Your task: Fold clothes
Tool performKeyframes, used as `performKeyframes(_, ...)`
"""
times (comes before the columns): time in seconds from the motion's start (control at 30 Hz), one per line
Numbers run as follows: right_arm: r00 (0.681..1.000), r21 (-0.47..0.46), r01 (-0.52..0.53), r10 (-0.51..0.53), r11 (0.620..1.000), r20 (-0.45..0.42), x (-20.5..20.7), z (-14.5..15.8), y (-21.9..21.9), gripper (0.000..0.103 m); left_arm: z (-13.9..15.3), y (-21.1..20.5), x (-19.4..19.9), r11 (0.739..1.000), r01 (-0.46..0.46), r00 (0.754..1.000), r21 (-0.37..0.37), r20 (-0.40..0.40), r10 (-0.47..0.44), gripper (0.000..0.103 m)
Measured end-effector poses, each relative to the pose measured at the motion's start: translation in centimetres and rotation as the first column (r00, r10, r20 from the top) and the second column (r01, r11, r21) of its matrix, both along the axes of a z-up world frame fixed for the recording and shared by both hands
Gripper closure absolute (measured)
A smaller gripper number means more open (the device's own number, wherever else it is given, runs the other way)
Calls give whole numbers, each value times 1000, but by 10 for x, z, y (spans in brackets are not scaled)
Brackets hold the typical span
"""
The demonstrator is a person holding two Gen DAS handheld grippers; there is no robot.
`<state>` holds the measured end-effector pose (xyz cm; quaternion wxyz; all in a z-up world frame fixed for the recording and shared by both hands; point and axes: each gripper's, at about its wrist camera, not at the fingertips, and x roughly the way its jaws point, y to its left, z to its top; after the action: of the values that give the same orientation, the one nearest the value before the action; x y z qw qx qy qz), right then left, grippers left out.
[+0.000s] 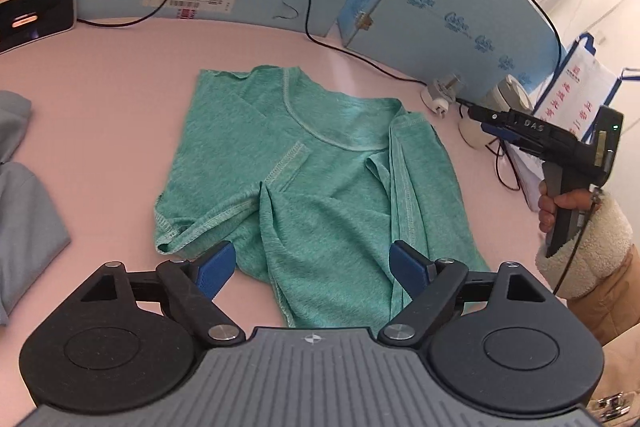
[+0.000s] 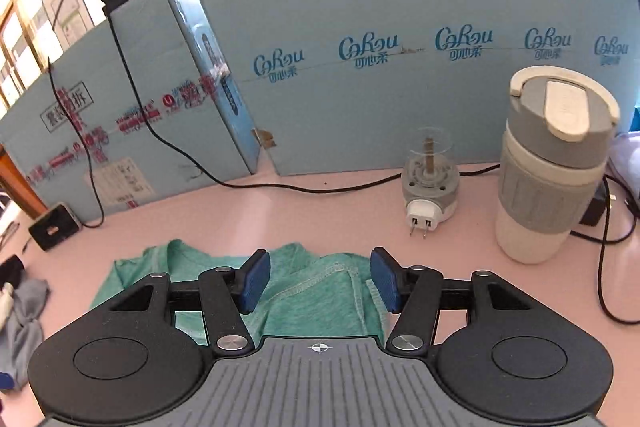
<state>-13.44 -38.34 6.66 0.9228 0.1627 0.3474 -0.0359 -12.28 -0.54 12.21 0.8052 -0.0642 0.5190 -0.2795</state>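
A green T-shirt lies on the pink table, partly folded, its sleeves turned in over the body and its neckline toward the far side. My left gripper is open and empty, hovering over the shirt's near hem. My right gripper is open and empty, above the shirt near a stitched sleeve edge. In the left wrist view the right gripper's body shows at the right, held by a hand, clear of the shirt.
Grey clothes lie at the left. A grey and white tumbler and a small plug device stand by the blue cardboard wall. Black cables cross the table. A dark device sits far left.
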Motion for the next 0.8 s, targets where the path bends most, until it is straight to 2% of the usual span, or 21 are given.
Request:
performKeyframes(0.07, 1000, 19, 1, -2, 1000, 15, -20, 12, 16, 46, -4, -1, 2, 999, 41, 999, 33, -5, -41, 19)
performKeyframes(0.17, 999, 52, -44, 45, 998, -19, -53, 18, 57, 46, -14, 3, 5, 993, 82, 996, 81, -30, -80, 16)
performKeyframes(0.3, 989, 121, -64, 79, 991, -127, -95, 0, 110, 47, -33, 9, 6, 980, 147, 987, 133, -88, -136, 16)
performKeyframes(0.43, 967, 187, -22, 68, 982, -245, -136, -22, 145, 47, -44, 13, 0, 966, 222, 971, 133, -119, -206, 15)
performKeyframes(0.5, 950, 249, 17, 62, 968, -305, -154, -34, 156, 47, -49, 13, -4, 960, 251, 964, 126, -128, -235, 13)
performKeyframes(0.63, 925, 274, 31, 77, 961, -373, -171, -46, 182, 47, -54, 10, -11, 945, 307, 948, 116, -128, -293, 13)
performKeyframes(0.73, 925, 275, 61, 49, 959, -376, -176, -48, 188, 47, -53, 11, -18, 927, 349, 936, 138, -106, -336, 13)
performKeyframes(0.8, 923, 286, 66, 50, 956, -381, -177, -53, 192, 47, -54, 16, -19, 927, 347, 936, 144, -106, -335, 13)
